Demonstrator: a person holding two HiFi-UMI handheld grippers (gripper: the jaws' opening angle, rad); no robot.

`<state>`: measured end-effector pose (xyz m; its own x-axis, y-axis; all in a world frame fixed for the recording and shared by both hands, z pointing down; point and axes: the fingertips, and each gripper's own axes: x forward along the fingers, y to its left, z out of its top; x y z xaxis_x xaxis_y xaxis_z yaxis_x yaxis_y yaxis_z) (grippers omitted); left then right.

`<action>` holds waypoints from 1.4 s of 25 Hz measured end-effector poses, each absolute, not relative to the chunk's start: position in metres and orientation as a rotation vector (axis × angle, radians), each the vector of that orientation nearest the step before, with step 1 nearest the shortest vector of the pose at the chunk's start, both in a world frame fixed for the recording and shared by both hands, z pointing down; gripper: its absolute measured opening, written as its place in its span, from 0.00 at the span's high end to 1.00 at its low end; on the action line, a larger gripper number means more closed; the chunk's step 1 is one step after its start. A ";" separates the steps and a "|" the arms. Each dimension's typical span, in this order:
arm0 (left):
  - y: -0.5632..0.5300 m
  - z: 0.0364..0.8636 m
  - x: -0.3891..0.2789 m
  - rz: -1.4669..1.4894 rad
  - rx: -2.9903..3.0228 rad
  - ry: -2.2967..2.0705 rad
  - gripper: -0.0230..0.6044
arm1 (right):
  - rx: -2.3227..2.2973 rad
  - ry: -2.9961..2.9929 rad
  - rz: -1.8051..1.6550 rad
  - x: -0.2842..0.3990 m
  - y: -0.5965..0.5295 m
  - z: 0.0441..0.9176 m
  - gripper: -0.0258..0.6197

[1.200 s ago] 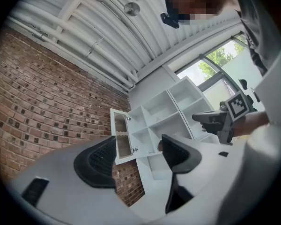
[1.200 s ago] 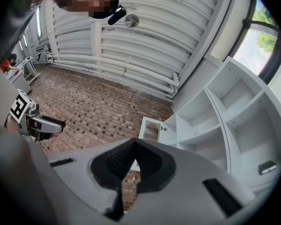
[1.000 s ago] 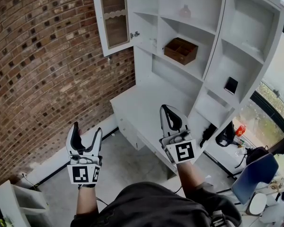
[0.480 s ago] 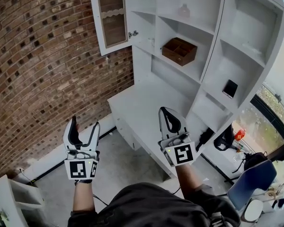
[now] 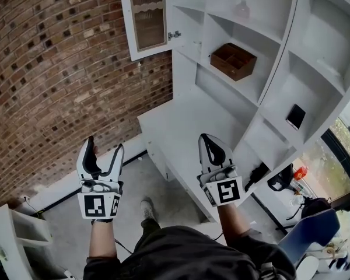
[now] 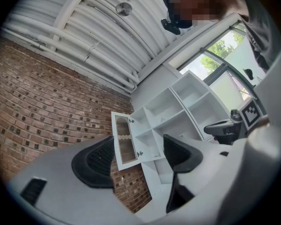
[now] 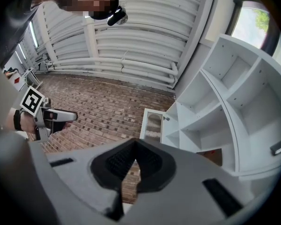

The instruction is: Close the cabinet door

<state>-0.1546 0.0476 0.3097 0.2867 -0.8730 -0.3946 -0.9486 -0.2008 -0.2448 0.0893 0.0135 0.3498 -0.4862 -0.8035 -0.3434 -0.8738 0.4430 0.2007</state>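
The cabinet door [image 5: 149,16] stands swung out toward the brick wall [image 5: 52,69], high above the far left corner of the white counter [image 5: 175,127], so the compartment behind it lies bare and the task is not yet done. I hold both tongs low and well short of it, on the near side of the counter, pointing up at the shelves. My left tongs [image 5: 105,150] hang off the counter's left edge with the jaws spread wide and nothing between them. In the left gripper view the door [image 6: 124,142] shows far off through the gap, which I take to mean this is the pair lined up to reach it. My right tongs [image 5: 209,143] sit over the counter's near edge with the jaws pressed together on nothing. I judge I keep them shut and out of the way because a push on a door needs only one side. A wooden box [image 5: 233,61] rests on a shelf to the right of the open compartment, clear of the door's swing, so it should not block the closing. The door's outer face is turned to the wall, so I expect to come round its free edge from the wall side and press it toward the shelves. The risk I see is clipping the frame on the way up.
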 end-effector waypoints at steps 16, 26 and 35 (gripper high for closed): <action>-0.120 0.319 -0.234 0.294 -2.221 1.573 0.45 | -1.591 2.450 0.605 0.019 -0.122 0.343 0.96; -0.236 0.305 -0.283 0.342 -2.334 1.443 0.48 | -1.685 2.392 0.665 -0.045 -0.202 0.327 0.96; -0.346 0.288 -0.289 0.382 -2.432 1.399 0.50 | -1.782 2.383 0.605 -0.035 -0.255 0.336 0.96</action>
<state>-0.2893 -0.3464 0.2880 0.4876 -0.7874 -0.3771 -0.8698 -0.4755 -0.1318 -0.0350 -0.2548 0.3356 -0.3073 -0.8978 -0.3154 -0.9396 0.2337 0.2502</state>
